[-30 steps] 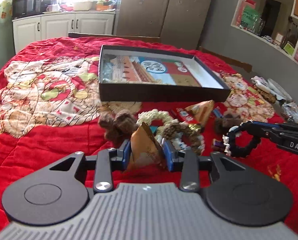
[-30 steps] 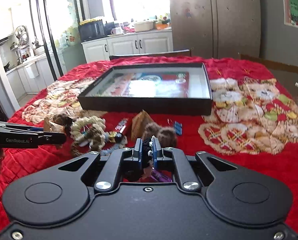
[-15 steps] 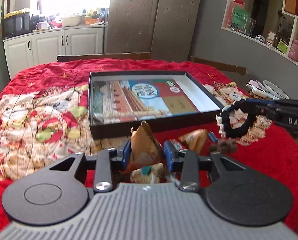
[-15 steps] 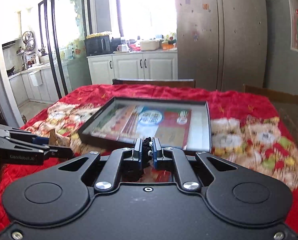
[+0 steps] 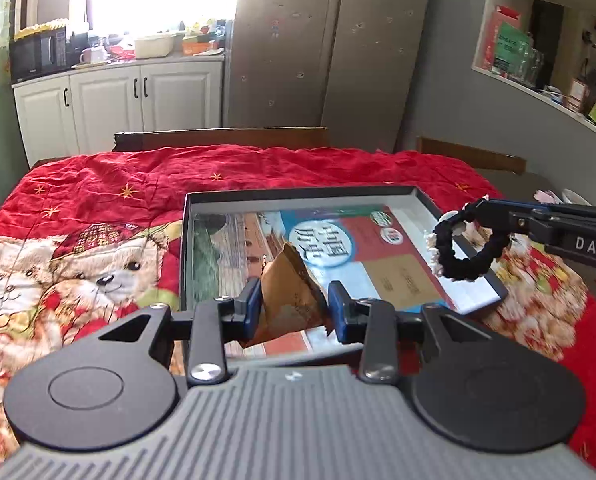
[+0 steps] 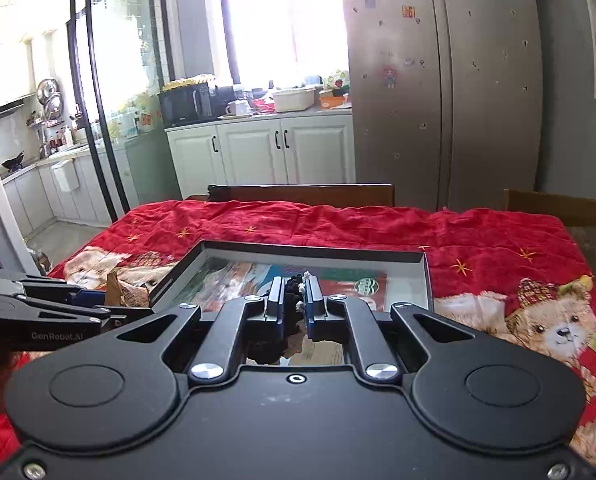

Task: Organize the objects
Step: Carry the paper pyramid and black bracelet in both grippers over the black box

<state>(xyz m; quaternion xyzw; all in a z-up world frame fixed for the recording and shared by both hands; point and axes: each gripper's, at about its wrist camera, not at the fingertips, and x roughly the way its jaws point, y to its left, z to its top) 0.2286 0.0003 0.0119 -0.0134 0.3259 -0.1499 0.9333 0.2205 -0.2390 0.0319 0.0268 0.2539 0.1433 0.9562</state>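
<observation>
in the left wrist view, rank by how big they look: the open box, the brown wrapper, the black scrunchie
1. open box, clearly largest.
2. brown wrapper in the left gripper.
3. black scrunchie on the right gripper.
The wrapper sits nearest the camera, so its edge over the scrunchie is unsure.

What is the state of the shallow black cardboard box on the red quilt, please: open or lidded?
Open: the shallow black cardboard box has no lid, and the printed sheet lining its floor shows fully in both wrist views.
</observation>
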